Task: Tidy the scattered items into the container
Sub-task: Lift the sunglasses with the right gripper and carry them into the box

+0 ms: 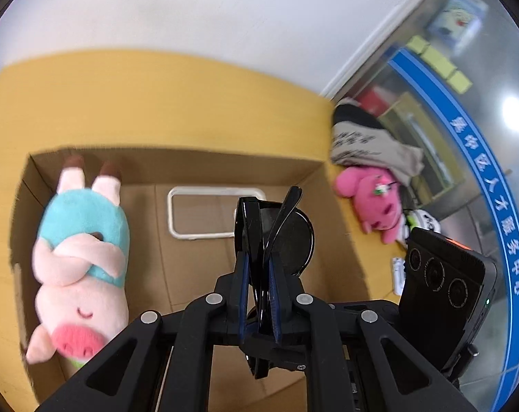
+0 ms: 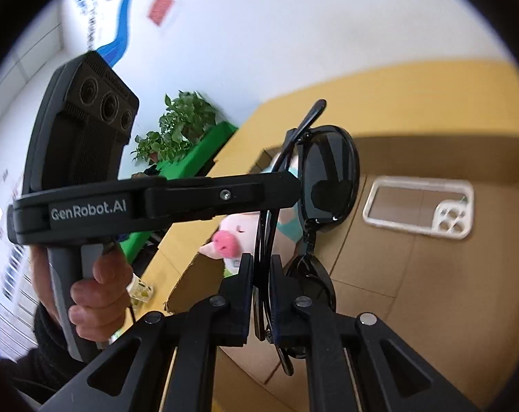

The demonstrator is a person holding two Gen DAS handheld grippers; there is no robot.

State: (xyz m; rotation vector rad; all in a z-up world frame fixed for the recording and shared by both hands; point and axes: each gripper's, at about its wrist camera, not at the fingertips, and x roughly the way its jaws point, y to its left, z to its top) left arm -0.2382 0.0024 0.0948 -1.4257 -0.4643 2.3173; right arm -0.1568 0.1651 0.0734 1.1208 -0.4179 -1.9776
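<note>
Both grippers hold black sunglasses [image 1: 290,237] above the open cardboard box [image 1: 177,164]. My left gripper [image 1: 259,261] is shut on the sunglasses' frame; it shows from the side in the right wrist view [image 2: 293,189]. My right gripper [image 2: 262,267] is shut on the sunglasses [image 2: 328,175] too. In the box lie a pink pig plush [image 1: 80,267] with a teal shirt and a clear phone case [image 1: 204,213], both also in the right wrist view: the pig [image 2: 232,233], the case [image 2: 420,209].
A bright pink plush [image 1: 372,199] lies on the yellow table [image 1: 156,96] right of the box, beside grey cloth [image 1: 369,144] and small white items [image 1: 424,223]. The right gripper's body [image 1: 444,274] is close on the right. Green plants [image 2: 177,127] stand beyond the table.
</note>
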